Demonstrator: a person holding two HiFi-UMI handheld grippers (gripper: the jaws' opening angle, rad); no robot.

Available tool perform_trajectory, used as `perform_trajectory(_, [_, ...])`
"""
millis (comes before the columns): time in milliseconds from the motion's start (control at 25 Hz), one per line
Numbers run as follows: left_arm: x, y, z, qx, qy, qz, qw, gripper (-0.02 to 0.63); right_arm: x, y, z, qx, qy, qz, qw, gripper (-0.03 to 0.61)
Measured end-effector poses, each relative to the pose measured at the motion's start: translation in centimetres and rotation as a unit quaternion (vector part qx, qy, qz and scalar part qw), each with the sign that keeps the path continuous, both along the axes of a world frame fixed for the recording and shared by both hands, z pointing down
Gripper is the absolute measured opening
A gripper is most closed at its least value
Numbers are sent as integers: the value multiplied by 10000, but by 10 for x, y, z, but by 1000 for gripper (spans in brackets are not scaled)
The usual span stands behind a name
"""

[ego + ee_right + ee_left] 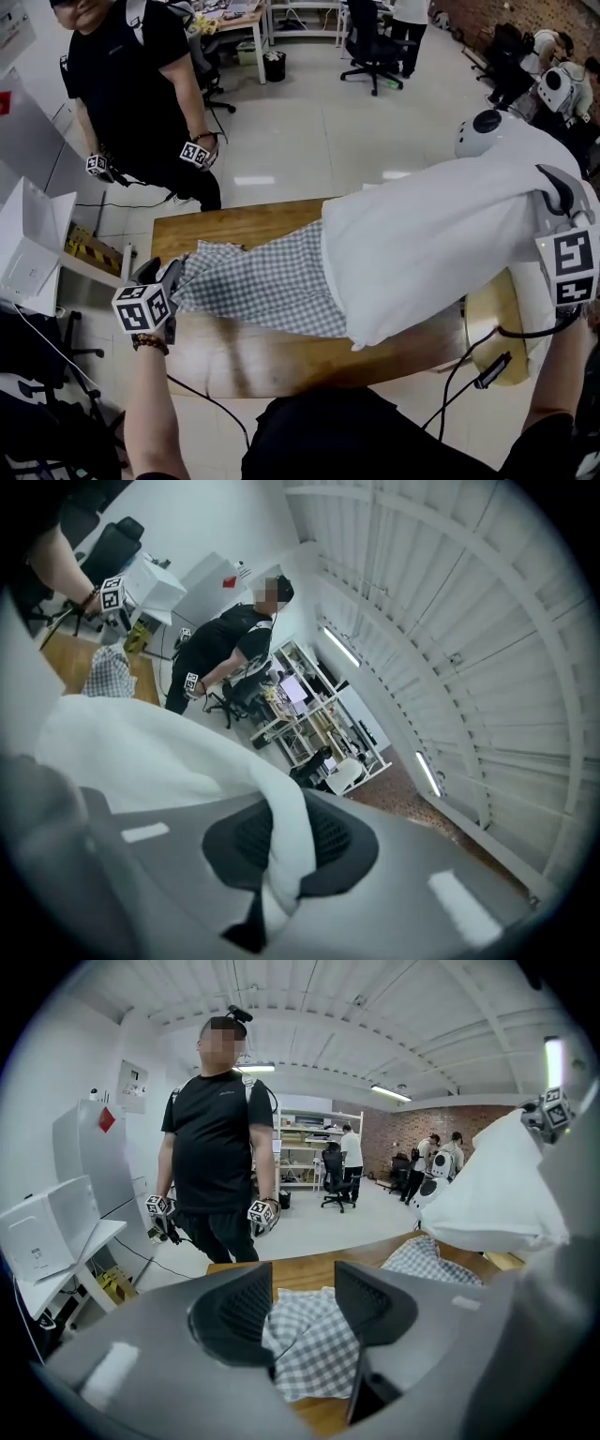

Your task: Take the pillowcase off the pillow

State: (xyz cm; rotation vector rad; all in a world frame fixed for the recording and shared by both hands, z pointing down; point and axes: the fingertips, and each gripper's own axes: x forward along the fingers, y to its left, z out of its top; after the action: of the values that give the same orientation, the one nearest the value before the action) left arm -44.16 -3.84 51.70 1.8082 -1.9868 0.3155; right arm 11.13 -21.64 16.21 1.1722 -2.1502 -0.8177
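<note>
The checked pillowcase (272, 281) lies flat and crumpled on the left half of the wooden surface (244, 361). Its right end meets the white pillow (441, 248). I cannot tell if the end of the pillow is inside the pillowcase or just on top of it. The pillow is held up in the air over the right side of the surface, with its right end higher.

The left gripper (305, 1312) is at the left end of the pillowcase. Its jaws are apart. A bunch of the checked cloth sits loose between them, and the pads do not squeeze it.

The right gripper (286, 841) is up high at the right end of the pillow. Its jaws are pressed together on a fold of the white pillow.

On the far side of the surface stands a person in black (141, 84) with a gripper in each hand. A white box (33, 244) sits to the left, off the surface.
</note>
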Motion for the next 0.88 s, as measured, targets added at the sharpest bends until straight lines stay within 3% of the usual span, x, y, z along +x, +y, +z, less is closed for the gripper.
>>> perform_trajectory(240, [2, 19, -9, 221, -8, 208, 9995, 199, -79, 31, 38, -554, -505, -353, 9966, 18])
perform_trajectory(400, [4, 27, -14, 308, -45, 327, 9990, 193, -110, 44, 67, -921, -813, -475, 9913, 18])
perform_trajectory(560, [16, 27, -17, 337, -110, 532, 9980, 189, -113, 48, 127, -1417, -826, -477, 9853, 18])
perform_trajectory(720, [32, 26, -16, 335, -160, 862, 9956, 181, -101, 51, 233, -1838, -292, -442, 9815, 21])
perform_trajectory(880, [45, 28, -11, 335, -141, 1034, 9940, 172, -73, 51, 293, -2062, -15, -198, 9783, 29])
